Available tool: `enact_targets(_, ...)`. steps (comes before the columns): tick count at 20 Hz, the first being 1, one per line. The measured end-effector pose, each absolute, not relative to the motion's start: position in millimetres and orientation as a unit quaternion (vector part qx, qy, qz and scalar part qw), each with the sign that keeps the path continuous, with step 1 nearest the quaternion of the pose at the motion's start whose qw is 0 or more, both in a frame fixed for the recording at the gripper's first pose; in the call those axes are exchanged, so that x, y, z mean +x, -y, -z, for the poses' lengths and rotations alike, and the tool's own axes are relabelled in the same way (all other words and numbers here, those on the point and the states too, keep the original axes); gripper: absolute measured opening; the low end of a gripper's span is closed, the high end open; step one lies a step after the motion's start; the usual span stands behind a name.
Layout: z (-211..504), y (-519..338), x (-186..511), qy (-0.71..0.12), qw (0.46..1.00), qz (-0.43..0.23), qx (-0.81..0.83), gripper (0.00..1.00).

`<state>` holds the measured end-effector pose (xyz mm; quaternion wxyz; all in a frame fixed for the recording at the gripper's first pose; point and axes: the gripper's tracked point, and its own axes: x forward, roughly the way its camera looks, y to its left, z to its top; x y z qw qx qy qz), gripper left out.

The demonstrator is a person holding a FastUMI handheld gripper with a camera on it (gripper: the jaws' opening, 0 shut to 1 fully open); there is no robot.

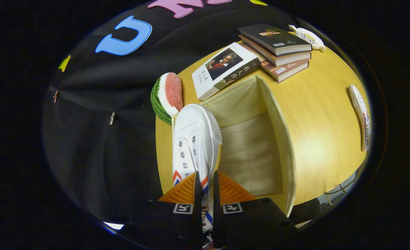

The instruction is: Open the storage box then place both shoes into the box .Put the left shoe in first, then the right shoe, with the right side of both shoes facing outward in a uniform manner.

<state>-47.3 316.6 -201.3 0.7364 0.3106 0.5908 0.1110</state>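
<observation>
1. The storage box (250, 152) stands open on a round wooden table (323, 132), its pale fabric interior bare as far as can be seen. It sits just ahead of the claw and to the right of the held shoe. Opening the box looks done; neither shoe lies inside yet.

2. The claw (205, 194) is clenched on a white canvas shoe (195, 139). Both dark fingers press on the striped side of the shoe near its heel end, with only a narrow gap between them — the width of the shoe's wall. The toe points away from the claw, and the metal eyelets face the camera.

3. The held shoe hangs at the left edge of the box, partly over its rim, so it appears to be on its way in. Whether it is the left shoe cannot be told from this angle.

4. A second shoe (361, 116) lies on the table well apart, far to the right of the claw and beyond the box. It has not been handled into the box — that step is left, along with setting both shoes to face the same way.

5. Beyond the fingers, past the shoe's toe, sits a watermelon-slice toy (165, 95). Farther on lie a single book (224, 69), a stack of books (278, 48) and a small yellow-and-white toy (307, 36).
</observation>
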Motion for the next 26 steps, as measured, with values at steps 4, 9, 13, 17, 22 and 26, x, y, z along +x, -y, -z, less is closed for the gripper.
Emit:
enact_targets(4,173.9,-309.5,-22.0,-0.554,0.754,-0.129,0.329,0.99)
enact_targets(9,149.5,-239.9,-14.1,-0.512,0.805,-0.153,0.257,0.99)
enact_targets(13,146.8,-140.1,-7.4,-0.495,0.835,-0.125,0.205,0.99)
enact_targets(17,151.0,-34.5,-0.5,-0.484,0.850,-0.075,0.193,0.99)
enact_targets(22,169.4,81.4,-6.8,-0.492,0.844,-0.022,0.213,0.99)
enact_targets(26,201.8,153.7,-21.9,-0.510,0.837,0.003,0.200,0.99)
